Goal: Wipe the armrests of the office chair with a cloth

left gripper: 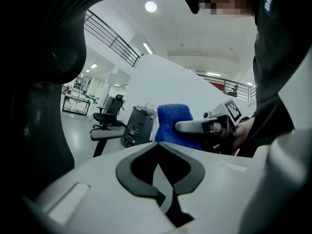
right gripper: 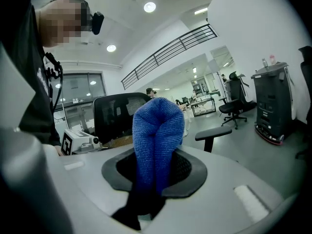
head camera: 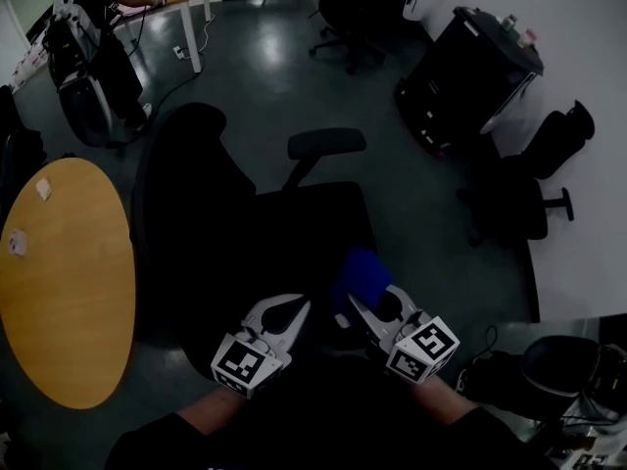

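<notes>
Low in the head view, right gripper point(head camera: 366, 309) clamps a blue cloth point(right gripper: 157, 135) bulging beyond its jaws; left gripper point(head camera: 297, 309) seems closed, empty.

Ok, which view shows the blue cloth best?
The right gripper view: the blue cloth fills the centre, folded and pinched in the right gripper. The head view shows only a dim blue patch; the left gripper view shows it side-on, partly behind that gripper.

My head view was dim, faint glare on the floor point(head camera: 269, 62). Both gripper views were brighter under ceiling lights point(right gripper: 149, 7), fisheye-warped, edges dark.
</notes>
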